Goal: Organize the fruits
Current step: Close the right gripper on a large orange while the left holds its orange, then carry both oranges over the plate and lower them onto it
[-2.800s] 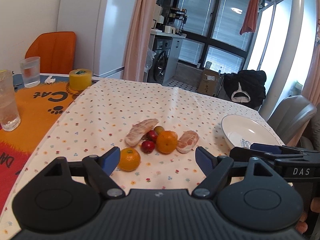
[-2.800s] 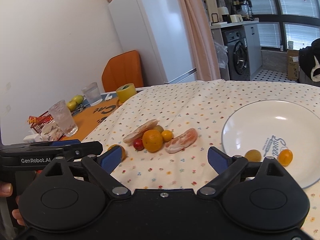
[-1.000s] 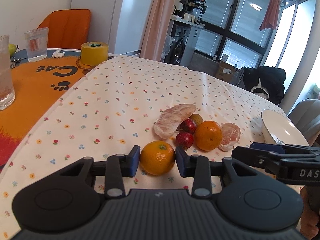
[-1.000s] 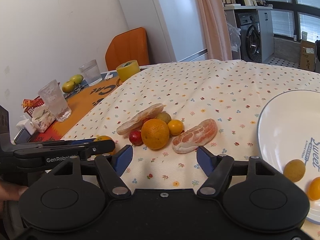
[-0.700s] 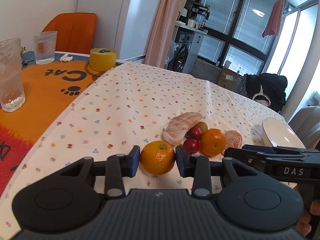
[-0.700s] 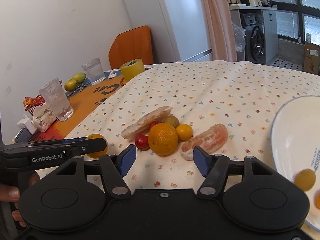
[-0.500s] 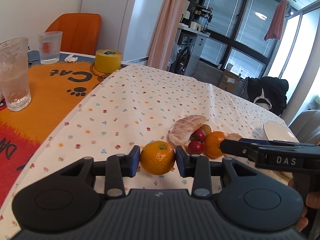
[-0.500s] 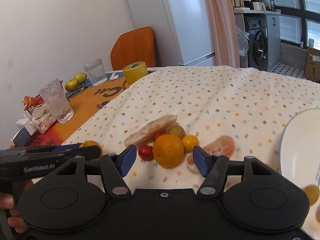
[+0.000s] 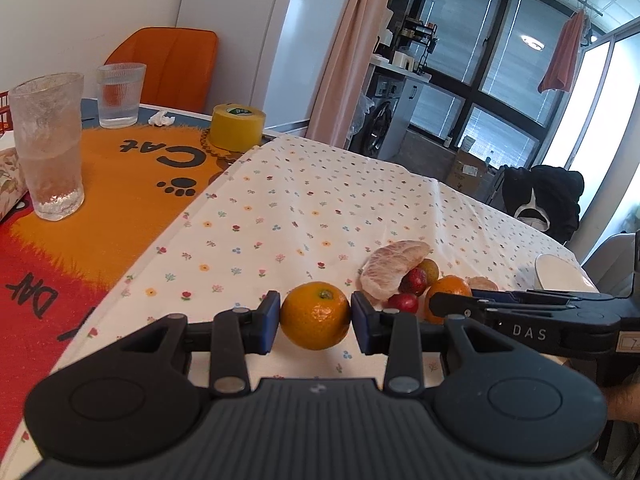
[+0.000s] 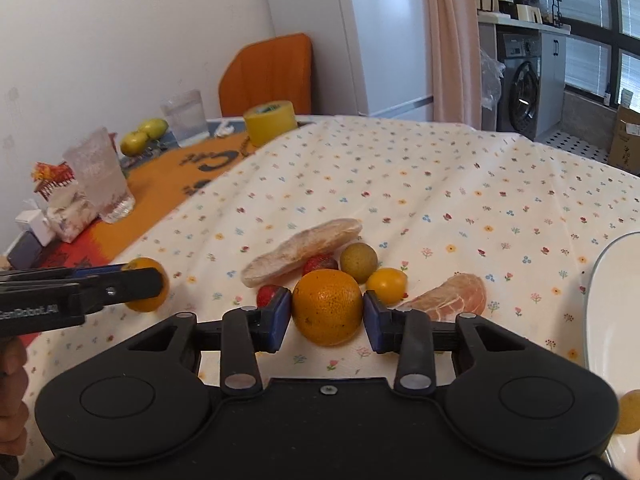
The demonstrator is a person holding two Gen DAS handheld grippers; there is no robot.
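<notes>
While the "DAS" right tool (image 10: 327, 314) clamps an orange (image 10: 327, 308), "Cat" marks the mat (image 9: 120, 184).

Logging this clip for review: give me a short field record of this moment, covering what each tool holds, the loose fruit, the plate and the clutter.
left tool: shut on small orange, lifted off the floral cloth
right tool: pads against large orange in the pile
loose fruit: two pomelo segments, red fruits, green-brown fruit, yellow fruit
plate: at the right edge, one yellowish fruit visible in it
clutter: two glasses, yellow tape roll
</notes>
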